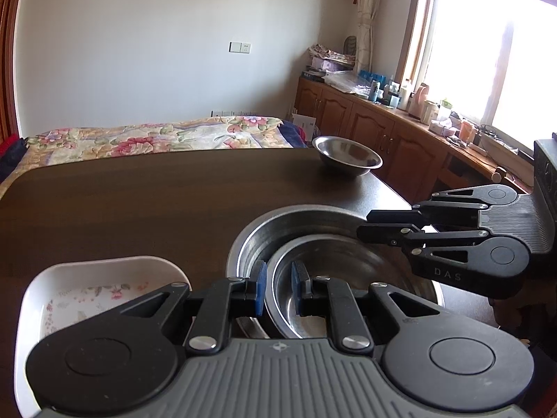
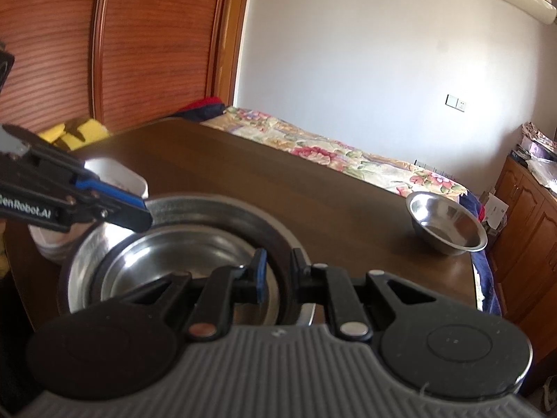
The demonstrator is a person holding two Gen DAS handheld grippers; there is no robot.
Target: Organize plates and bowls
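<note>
We are holding 2 tools over the near right part of a dark wooden surface [image 1: 139, 202]. A wide steel basin [image 1: 254, 237] is sitting there with a smaller steel bowl [image 1: 334, 268] nested inside it.

Our left tool [image 1: 279, 287] is straddling the near left rim of the nested bowl, 1 blue pad [image 1: 260, 287] outside the rim and 1 inside. The pads are standing close to the rim, but we cannot tell whether they are pinching it.

Our right tool [image 2: 278, 275] is reaching in from the right side, with 1 blue pad [image 2: 259, 273] inside the bowl and the other finger outside the dark rim. Here too, we cannot tell whether the rim is being gripped. In the left wrist view its fingers appear drawn near each other above the basin's right edge.

A white rectangular dish [image 1: 101, 278] with a floral print is lying just left of the basin. A second small steel bowl [image 1: 346, 156] is standing alone at the far right corner of the surface, well apart from the stack. Beyond the surface, a bed [image 1: 156, 139] with a flowered cover is showing.
</note>
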